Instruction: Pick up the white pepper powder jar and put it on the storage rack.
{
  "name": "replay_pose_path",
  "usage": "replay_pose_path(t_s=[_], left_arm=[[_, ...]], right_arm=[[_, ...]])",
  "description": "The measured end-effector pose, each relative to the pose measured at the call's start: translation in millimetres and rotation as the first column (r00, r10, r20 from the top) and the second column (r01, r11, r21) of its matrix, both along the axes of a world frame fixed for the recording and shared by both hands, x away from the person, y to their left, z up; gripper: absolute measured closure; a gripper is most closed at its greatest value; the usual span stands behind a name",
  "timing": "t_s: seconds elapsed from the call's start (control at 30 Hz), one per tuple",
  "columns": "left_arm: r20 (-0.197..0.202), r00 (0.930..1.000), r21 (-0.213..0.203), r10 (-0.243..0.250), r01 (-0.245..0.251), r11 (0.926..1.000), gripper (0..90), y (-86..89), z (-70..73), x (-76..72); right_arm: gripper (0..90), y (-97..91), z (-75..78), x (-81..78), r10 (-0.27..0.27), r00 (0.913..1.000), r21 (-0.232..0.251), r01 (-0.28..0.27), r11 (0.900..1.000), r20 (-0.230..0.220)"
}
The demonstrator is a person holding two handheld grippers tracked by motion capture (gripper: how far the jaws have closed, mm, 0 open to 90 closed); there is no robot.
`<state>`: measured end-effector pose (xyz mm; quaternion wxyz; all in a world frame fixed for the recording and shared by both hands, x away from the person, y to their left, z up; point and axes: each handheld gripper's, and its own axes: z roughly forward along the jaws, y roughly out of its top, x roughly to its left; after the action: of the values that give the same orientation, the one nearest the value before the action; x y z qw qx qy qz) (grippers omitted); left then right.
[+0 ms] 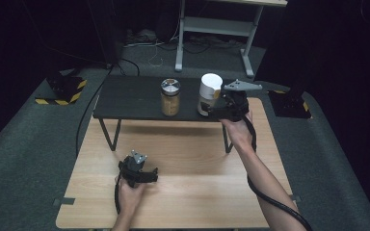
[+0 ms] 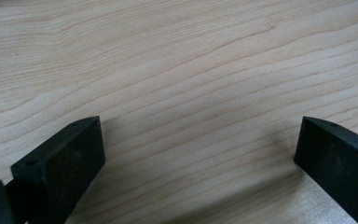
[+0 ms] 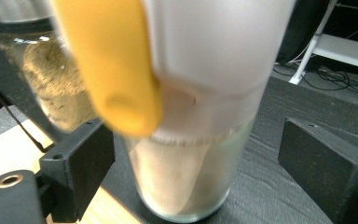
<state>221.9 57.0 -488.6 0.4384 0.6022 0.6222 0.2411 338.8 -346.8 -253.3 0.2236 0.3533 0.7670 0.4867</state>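
Note:
A glass jar with a white cap and a yellow tab [image 1: 209, 91] stands on the right part of a low black shelf [image 1: 130, 98]. My right gripper [image 1: 218, 109] is level with it from the right. In the right gripper view the jar [image 3: 191, 177] sits between the black jaws, with a gap on each side, so the right gripper [image 3: 196, 135] is open. A second jar with a silver lid and brown contents [image 1: 170, 97] stands to its left, apart from it, and that silver-lidded jar [image 3: 51, 88] is blurred. My left gripper [image 1: 136, 163] rests low over the wooden table [image 1: 188, 192], open, and the left gripper [image 2: 198, 135] has nothing between its jaws.
The black shelf stands on thin legs at the far half of the wooden table. Behind it are a white desk frame [image 1: 212, 29], cables on the grey carpet and two bases with black-and-yellow tape [image 1: 62, 91]. A cable trails from my right gripper along the forearm.

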Motion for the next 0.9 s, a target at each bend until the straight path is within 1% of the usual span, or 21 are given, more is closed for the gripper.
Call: replay_pose_path(t_s=[0.03,0.37,0.4,0.43,0.47,0.53,0.57,0.6,0.63,0.67,0.7,0.9], left_arm=[[0.0,1.0,0.0,0.0,0.0,1.0,1.5,0.0,0.0,0.0],[-0.001,1.0,0.003,-0.001,0.001,1.0,1.5,0.1,0.2,0.1],[0.004,1.0,-0.003,0.004,-0.004,1.0,1.4,-0.7,-0.7,-0.2],[0.0,1.0,0.001,0.0,0.0,1.0,1.5,-0.1,0.1,0.0],[0.0,1.0,0.001,0.0,0.0,1.0,1.4,-0.1,0.1,0.0],[0.003,1.0,-0.001,0.003,-0.003,1.0,1.4,-0.6,-0.5,-0.1],[0.003,1.0,-0.001,0.003,-0.003,1.0,1.4,-0.6,-0.5,-0.1],[0.003,1.0,0.0,0.003,-0.003,1.0,1.5,-0.6,-0.5,-0.1],[0.003,1.0,0.0,0.003,-0.003,1.0,1.4,-0.6,-0.5,-0.1],[-0.001,1.0,0.005,-0.001,0.001,1.0,1.4,-0.1,0.2,0.0],[-0.001,1.0,0.005,-0.001,0.001,1.0,1.4,-0.1,0.3,0.0],[-0.002,1.0,0.007,-0.001,0.001,1.0,1.4,-0.2,0.4,0.0]], right_arm=[[10.3,0.0,0.0,0.0,0.0,1.0,0.0,0.0,1.0,0.0],[10.3,-23.4,-14.0,-23.5,0.003,0.9999,0.025,-0.004,0.9997,0.015],[10.3,-25.0,-14.9,-25.4,0.004,0.9999,0.028,-0.004,0.9996,0.016],[10.3,-27.7,-16.5,-28.6,0.005,0.9998,0.032,-0.005,0.9995,0.019],[10.3,-27.7,-16.5,-28.6,0.005,0.9998,0.032,-0.005,0.9995,0.019],[10.5,-33.1,-20.6,-37.3,0.008,0.9996,0.034,-0.009,0.9994,0.026],[10.5,-33.1,-20.6,-37.3,0.008,0.9996,0.034,-0.009,0.9994,0.026],[11.1,-35.5,-25.2,-45.1,0.01,0.9991,0.026,-0.011,0.9996,0.041],[11.1,-35.5,-25.2,-45.1,0.01,0.9991,0.026,-0.011,0.9996,0.041],[11.3,-37.8,-31.3,-52.2,0.013,0.9988,0.022,-0.014,0.9997,0.047],[11.3,-39.0,-34.8,-55.4,0.014,0.9987,0.019,-0.015,0.9997,0.049],[11.6,-46.2,-58.7,-74.4,0.018,0.9991,0.022,-0.019,0.9996,0.04]])
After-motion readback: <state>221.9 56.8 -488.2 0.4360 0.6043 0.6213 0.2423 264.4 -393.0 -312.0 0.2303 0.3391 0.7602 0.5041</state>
